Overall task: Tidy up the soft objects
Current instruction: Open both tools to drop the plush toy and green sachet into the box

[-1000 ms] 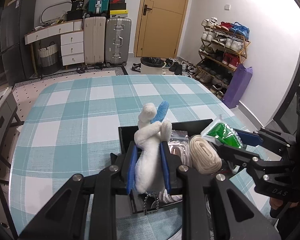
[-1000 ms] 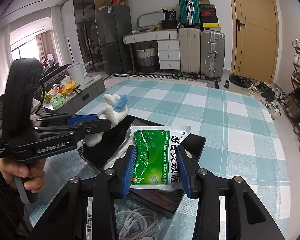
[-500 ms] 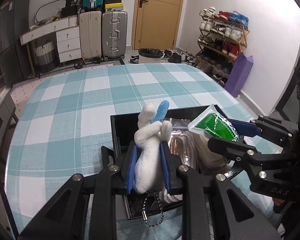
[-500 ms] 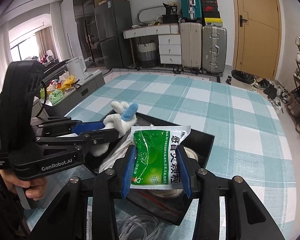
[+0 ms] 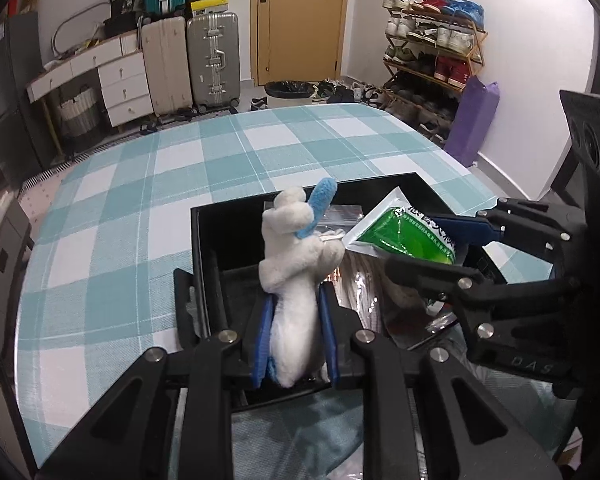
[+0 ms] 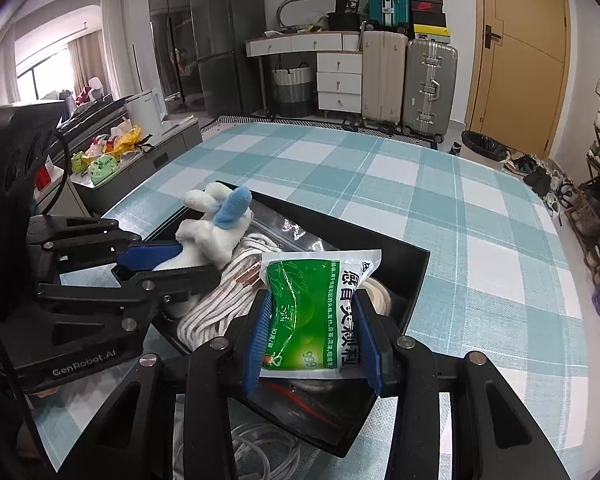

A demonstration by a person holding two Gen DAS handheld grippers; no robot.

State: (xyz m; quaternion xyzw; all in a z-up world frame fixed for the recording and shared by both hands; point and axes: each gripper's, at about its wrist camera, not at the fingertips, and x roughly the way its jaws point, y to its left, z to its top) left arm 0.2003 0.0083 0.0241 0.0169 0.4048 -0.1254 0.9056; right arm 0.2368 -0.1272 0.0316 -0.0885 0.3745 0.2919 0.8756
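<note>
Behind us, suitcases, a drawer unit and a yellow door are lining the far wall, and a teal-and-white checked tabletop (image 5: 148, 184) is filling the foreground. We are holding two grippers over a black tray (image 5: 198, 240) sitting near the tabletop's near edge.

Our left gripper (image 5: 296, 340) is clamping a white plush (image 5: 296, 276) with a blue ear, its blue pads squeezing the toy's lower body while the head is standing upright above the tray's left part. Our right gripper (image 6: 312, 340) is pinching a green-and-white sachet (image 6: 316, 308) by its sides, holding it over the tray's right part.

We are judging that both soft items are mid-placement, not yet released. The next move is calling for lowering each item into a free part of the tray, then spreading the jaws, while keeping the two grippers from colliding, since they are hovering close together.

Inside the tray, a coil of white rope (image 6: 216, 300) and a clear bag (image 6: 296, 232) are lying under the held items. Much of the tray floor is hiding behind the grippers, so we cannot tell how much room is left. Pale cables (image 6: 260, 452) are trailing just outside the tray's near edge, cut off by the frame.
</note>
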